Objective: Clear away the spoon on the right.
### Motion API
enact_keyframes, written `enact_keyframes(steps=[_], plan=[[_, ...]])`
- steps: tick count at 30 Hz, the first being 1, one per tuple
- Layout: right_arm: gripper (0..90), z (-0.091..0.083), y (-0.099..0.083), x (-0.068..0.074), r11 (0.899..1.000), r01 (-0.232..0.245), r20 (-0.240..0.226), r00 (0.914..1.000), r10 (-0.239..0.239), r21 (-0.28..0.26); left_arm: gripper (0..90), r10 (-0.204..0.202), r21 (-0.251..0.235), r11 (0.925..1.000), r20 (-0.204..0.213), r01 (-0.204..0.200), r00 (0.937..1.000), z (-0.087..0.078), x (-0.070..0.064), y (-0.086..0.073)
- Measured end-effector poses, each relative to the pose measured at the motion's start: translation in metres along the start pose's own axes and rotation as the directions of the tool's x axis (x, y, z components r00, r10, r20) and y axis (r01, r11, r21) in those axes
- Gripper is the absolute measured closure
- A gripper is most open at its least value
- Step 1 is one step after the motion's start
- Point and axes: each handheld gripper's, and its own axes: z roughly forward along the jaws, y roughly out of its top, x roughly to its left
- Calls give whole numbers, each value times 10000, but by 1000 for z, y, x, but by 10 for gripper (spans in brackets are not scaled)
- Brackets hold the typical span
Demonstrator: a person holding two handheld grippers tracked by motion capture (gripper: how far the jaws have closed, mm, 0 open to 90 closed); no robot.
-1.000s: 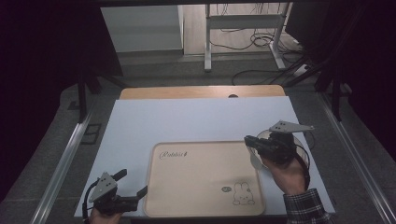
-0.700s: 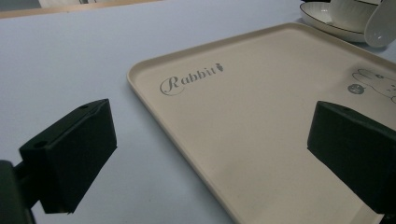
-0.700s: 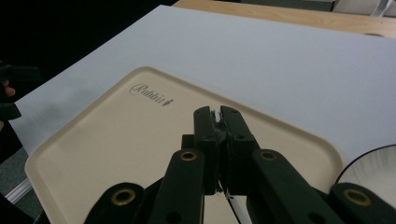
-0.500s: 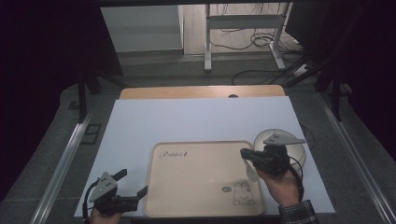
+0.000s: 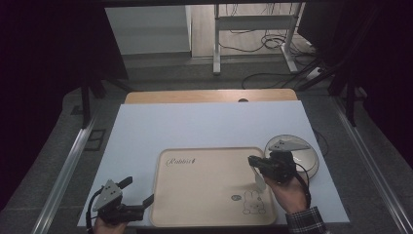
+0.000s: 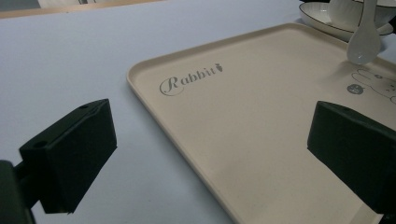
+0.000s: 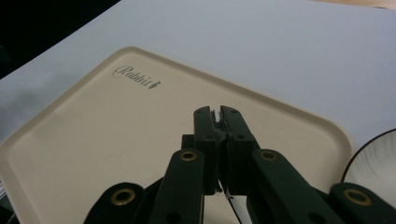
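Beige tray (image 5: 204,190) reads "Rabbit"; right gripper (image 5: 254,161) fingers clamp white spoon (image 6: 364,43), left gripper (image 5: 139,191) fingers spread.

Tray (image 5: 204,190) on the table (image 5: 195,122), bowl (image 5: 304,158) just right of it.

Beige tray (image 5: 209,185) w/ rabbit print, white spoon (image 6: 363,39)

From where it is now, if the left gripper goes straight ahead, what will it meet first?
Probably the beige tray: the open left gripper points at its near rim, low over the white table cover.
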Motion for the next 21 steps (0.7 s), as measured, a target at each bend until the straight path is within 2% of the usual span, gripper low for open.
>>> enact_keyframes(steps=[9, 21], plan=[[865, 16, 7, 2, 9996, 272, 192, 9994, -273, 65, 10, -6, -10, 10000, 9, 6, 10000, 0, 0, 0], [859, 30, 12, 2, 9988, 375, 205, 9991, -381, 320, 10, 6, 2, 10000, 21, -6, 10000, 0, 0, 0]])
